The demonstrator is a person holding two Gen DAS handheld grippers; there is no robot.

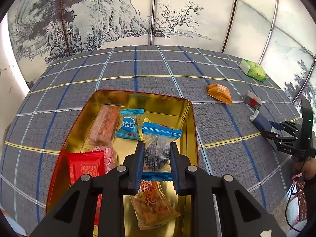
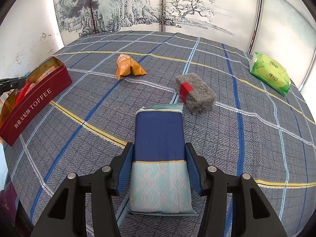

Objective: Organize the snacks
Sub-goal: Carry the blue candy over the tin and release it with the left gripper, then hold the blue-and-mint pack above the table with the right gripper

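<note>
Several snacks inside tin [image 1: 189, 118], left view only

Your left gripper [image 1: 157, 154] covers the lower half of the red tin [image 1: 189, 106] and part of a clear-wrapped snack [image 1: 154, 203]. Your hand [image 1: 304, 167] is cut off at the right edge.

A home room — plaid-clothed table [image 2: 197, 138] set before an ink-landscape folding screen [image 2: 158, 6].
</note>
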